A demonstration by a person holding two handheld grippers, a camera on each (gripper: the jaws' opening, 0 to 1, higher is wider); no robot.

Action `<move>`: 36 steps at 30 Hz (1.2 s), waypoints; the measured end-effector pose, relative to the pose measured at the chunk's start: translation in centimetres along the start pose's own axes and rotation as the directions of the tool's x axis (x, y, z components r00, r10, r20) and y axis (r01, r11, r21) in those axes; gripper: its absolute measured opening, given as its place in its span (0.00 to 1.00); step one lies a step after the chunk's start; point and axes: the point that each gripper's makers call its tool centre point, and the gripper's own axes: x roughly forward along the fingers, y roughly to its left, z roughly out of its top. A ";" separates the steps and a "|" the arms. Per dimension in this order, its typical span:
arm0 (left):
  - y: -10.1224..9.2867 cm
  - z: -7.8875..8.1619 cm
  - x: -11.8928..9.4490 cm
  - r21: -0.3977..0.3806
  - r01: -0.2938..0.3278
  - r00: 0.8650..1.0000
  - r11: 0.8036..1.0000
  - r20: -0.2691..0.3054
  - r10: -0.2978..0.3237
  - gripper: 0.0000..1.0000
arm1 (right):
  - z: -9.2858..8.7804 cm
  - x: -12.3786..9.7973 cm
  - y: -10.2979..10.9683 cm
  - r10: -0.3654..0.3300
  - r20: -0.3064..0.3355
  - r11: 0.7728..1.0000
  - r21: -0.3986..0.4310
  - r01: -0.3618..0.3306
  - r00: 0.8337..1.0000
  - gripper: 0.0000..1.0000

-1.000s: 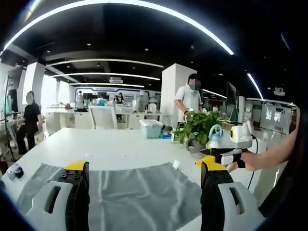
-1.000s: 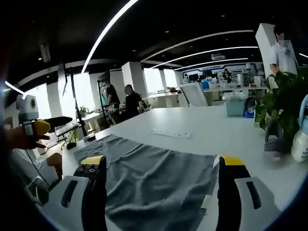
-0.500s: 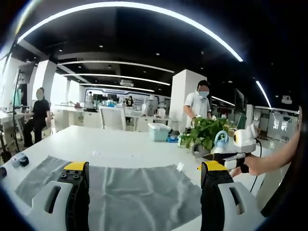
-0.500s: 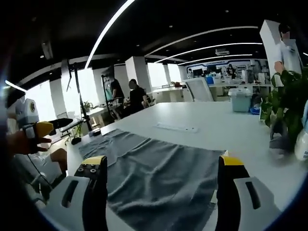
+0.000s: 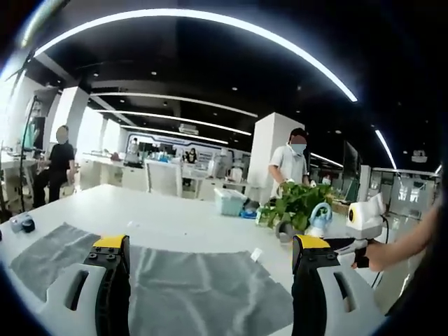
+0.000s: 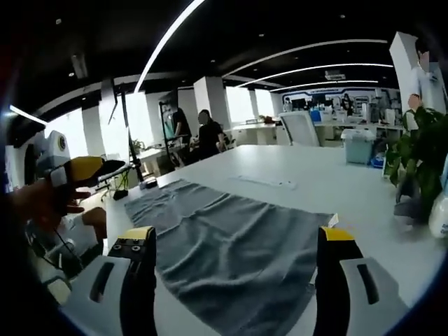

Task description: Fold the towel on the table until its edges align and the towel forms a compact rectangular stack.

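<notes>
A grey towel (image 5: 203, 287) lies spread flat on the white table (image 5: 175, 217), with light wrinkles. In the left gripper view my left gripper (image 5: 210, 280) hovers open above its near edge, jaws wide apart with nothing between them. In the right gripper view the same towel (image 6: 231, 245) stretches from the far left corner to a corner with a small white tag (image 6: 331, 220). My right gripper (image 6: 234, 280) is open over the towel's near part, holding nothing. The right gripper (image 5: 353, 241), held by a hand, appears at the right of the left gripper view; the left gripper (image 6: 87, 171) appears at the left of the right gripper view.
A potted green plant (image 5: 290, 206), a clear storage box (image 5: 229, 201) and a blue-and-white bottle (image 5: 320, 215) stand on the table beyond the towel. A person (image 5: 290, 164) stands behind the plant; others sit at the far left (image 5: 56, 164). Small dark objects (image 5: 21, 224) lie near the towel's left corner.
Both cameras have risen and shifted slightly, so more of the towel shows in the right gripper view. The towel lies as before and both grippers stay open.
</notes>
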 end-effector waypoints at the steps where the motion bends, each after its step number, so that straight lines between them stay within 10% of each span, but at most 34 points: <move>1: -0.2 0.0 0.1 0.001 0.009 1.000 1.000 -0.002 -0.009 0.99 | 0.0 0.0 -0.2 -0.007 0.001 1.000 -0.005 0.007 1.000 0.96; 21: -2.0 0.5 2.5 0.030 0.127 0.992 0.991 -0.019 -0.126 0.99 | 0.1 -2.4 -3.9 -0.153 -0.007 0.988 0.034 0.154 0.988 0.97; 36: -2.0 -2.9 2.8 -0.004 0.142 0.988 0.990 -0.056 -0.142 0.99 | -1.2 -0.7 -4.4 -0.151 -0.100 0.988 0.016 0.154 0.983 0.94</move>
